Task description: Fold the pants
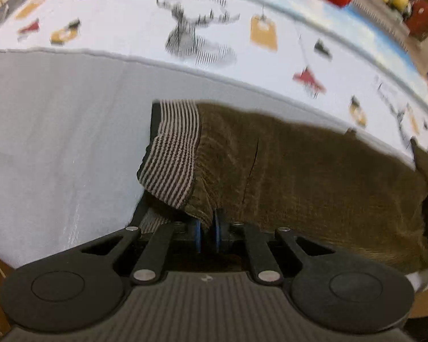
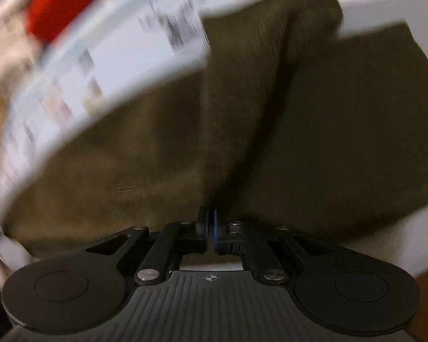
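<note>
Where the striped waistband (image 1: pixel 171 154) ends, the pants (image 1: pixel 314 176) are clamped by the left hand-held gripper (image 1: pixel 207 232). A fold of the pants (image 2: pixel 185 148) is pinched by the right hand-held gripper (image 2: pixel 211 232), over the white sheet (image 1: pixel 57 142).

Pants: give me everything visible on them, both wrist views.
The pants are olive-brown, ribbed like corduroy, with a striped brown-and-cream knit waistband partly folded over. They lie on a white sheet beside a printed cover. The left gripper is shut on a fabric edge just below the waistband. In the blurred right wrist view the right gripper pinches a raised ridge of the cloth, with fabric spreading to either side.
</note>
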